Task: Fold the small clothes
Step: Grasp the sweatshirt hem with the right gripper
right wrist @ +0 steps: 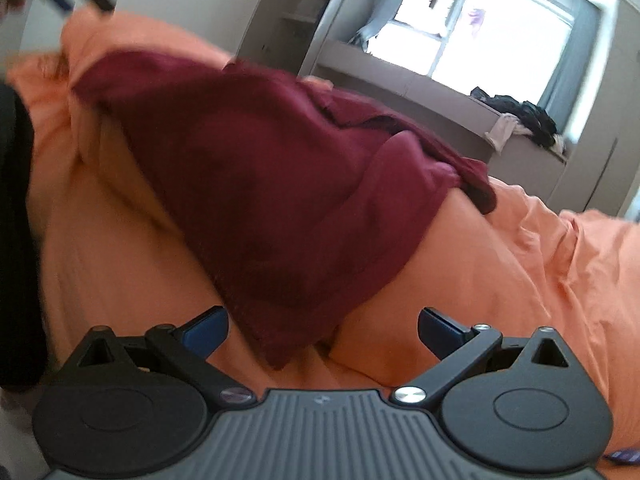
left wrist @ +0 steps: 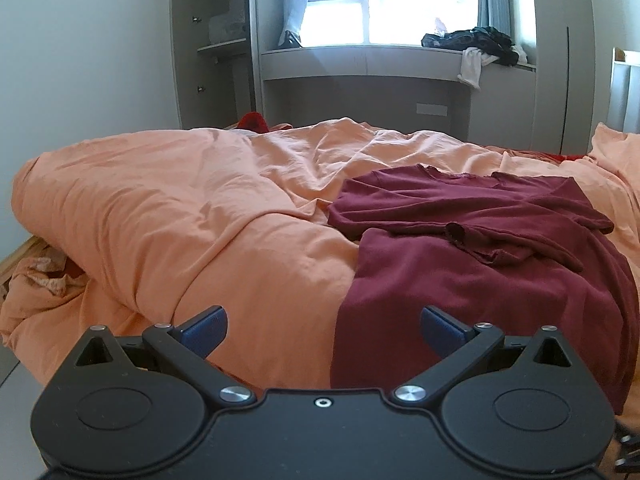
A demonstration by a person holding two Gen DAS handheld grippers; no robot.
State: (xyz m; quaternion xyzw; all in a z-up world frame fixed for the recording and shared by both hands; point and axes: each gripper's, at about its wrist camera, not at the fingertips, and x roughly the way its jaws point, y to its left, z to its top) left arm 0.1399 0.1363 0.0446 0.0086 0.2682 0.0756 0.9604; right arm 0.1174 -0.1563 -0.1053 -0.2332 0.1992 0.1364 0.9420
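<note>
- The maroon T-shirt (left wrist: 480, 272) lies on the orange duvet (left wrist: 180, 216), toward the bed's near right side, its hem draped over the near edge
- Its top part looks doubled down over the body, collar farthest away, a sleeve lying crumpled across the middle; I judge the fold begun but untidy, with sleeves and final halving left
- The left gripper (left wrist: 323, 330) hovers off the near edge, tongs apart, holding nothing
- The right gripper (right wrist: 322, 330) sits just short of the hem corner, tongs apart; its view is blurred
- More clothes (left wrist: 476, 46) are heaped on the window ledge, unfolded
</note>
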